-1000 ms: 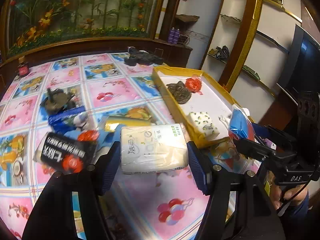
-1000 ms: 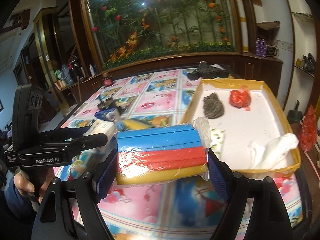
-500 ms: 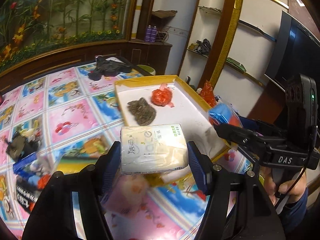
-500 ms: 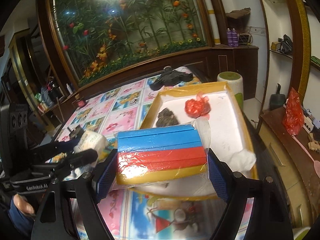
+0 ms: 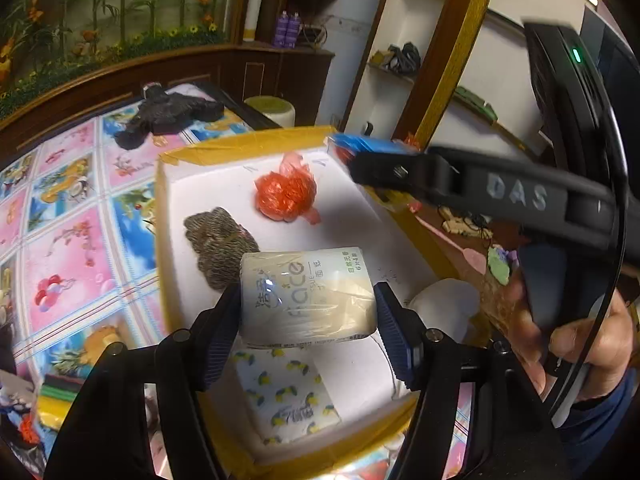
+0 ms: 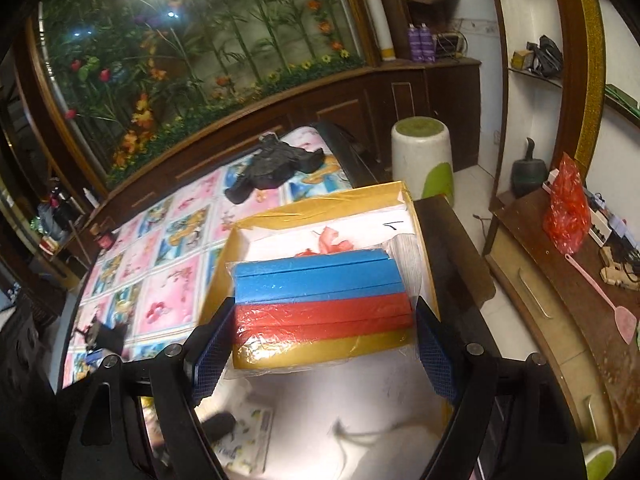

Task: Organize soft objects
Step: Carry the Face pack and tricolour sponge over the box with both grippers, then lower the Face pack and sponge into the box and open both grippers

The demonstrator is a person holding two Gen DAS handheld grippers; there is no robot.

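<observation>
Swung in from over the patterned table to hang above the yellow-rimmed tray (image 5: 162,216) — left gripper (image 5: 308,312) clamped on the tissue pack (image 5: 306,298), right gripper (image 6: 324,322) on the bagged sponges (image 6: 320,304) — release likely next.

Two tissue packs (image 5: 308,298) (image 5: 288,396), one sponge pack (image 6: 322,304), one tray (image 5: 240,148).

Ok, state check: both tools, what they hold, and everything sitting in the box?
left tool: shut on tissue pack, held over box
right tool: shut on sponge pack, over box
red mesh ball: lying in box
brown scrubber: lying in box
lemon-print pack: flat in box
white cloth: bunched in box
</observation>
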